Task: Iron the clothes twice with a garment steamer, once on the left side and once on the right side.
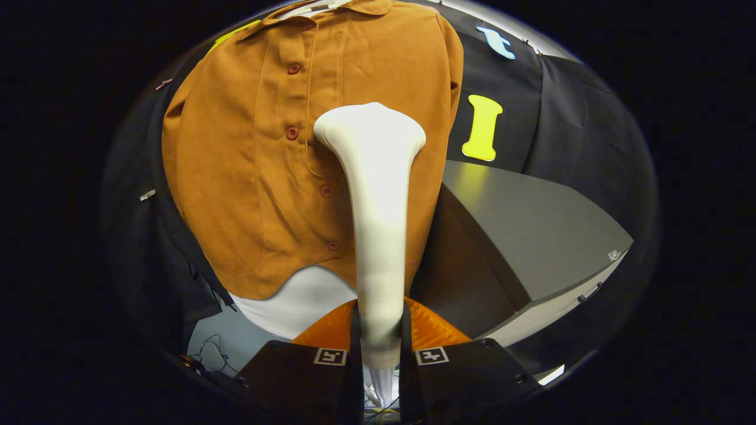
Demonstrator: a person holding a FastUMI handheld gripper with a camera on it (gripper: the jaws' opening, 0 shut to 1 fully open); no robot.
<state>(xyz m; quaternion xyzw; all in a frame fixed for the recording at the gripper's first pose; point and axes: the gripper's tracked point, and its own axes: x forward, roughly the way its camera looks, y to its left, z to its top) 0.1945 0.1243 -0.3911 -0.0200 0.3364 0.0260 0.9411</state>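
Gripper (378, 336) clamped on slim white plastic garment steamer (375, 195) handle — flared head against hanging tan suede-like button shirt (248, 171), right of the placket. Risk: handle twisting between the fingers; head snagging a button or drifting off the fabric.

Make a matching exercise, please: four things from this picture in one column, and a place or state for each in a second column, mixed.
Things:
1. garment steamer
2. brown shirt
3. red buttons
4. grey table

Places or states:
A. in a line down the shirt front
B. beside the shirt, near the black wall
C. handle clamped between the tongs, head against the shirt
D. hanging buttoned, beyond the tongs

Pairs: 1-C, 2-D, 3-A, 4-B
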